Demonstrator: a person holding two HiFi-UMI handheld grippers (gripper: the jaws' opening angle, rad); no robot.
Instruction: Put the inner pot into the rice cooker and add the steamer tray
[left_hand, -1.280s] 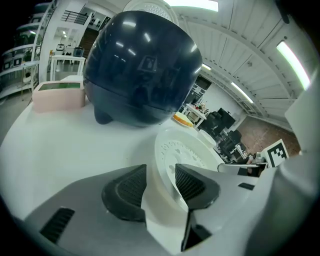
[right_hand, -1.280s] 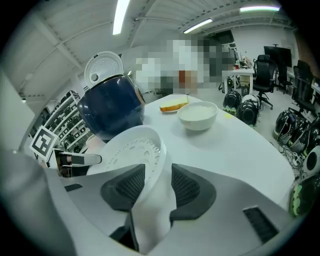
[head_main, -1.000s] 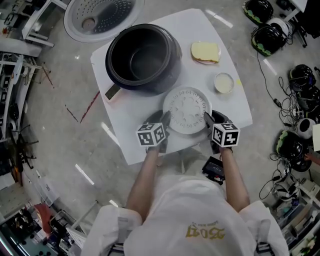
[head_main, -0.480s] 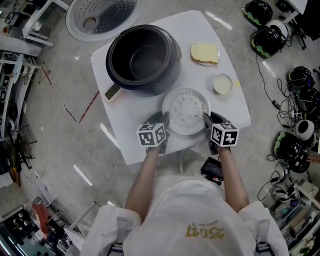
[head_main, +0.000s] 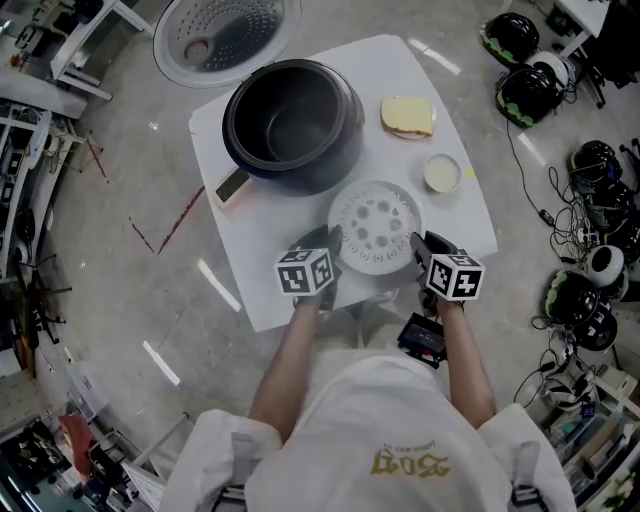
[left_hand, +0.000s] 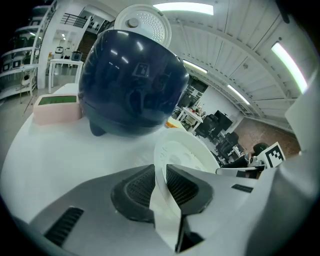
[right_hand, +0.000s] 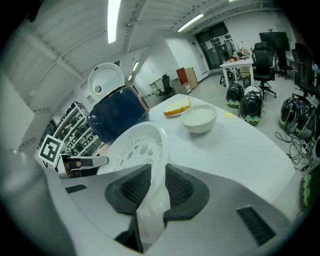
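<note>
Perforated white steamer tray (head_main: 375, 222) just beside the open rice cooker (head_main: 293, 125) on the person's side, above the white bench (head_main: 405, 62), left tool (head_main: 332, 241) and right tool (head_main: 416, 243) closing on opposite rims, pads gripping it.

White shirt (head_main: 370, 450), yellow print. Left gripper (head_main: 331, 240) and right gripper (head_main: 416, 243): grey, ribbed black pads (left_hand: 137, 187), black-and-white marker cubes (head_main: 303, 271).

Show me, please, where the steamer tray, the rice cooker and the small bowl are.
steamer tray (head_main: 375, 225): head view, its perforated middle.
rice cooker (left_hand: 130, 85): left gripper view, its dark side wall.
small bowl (right_hand: 199, 125): right gripper view, its outer wall.
</note>
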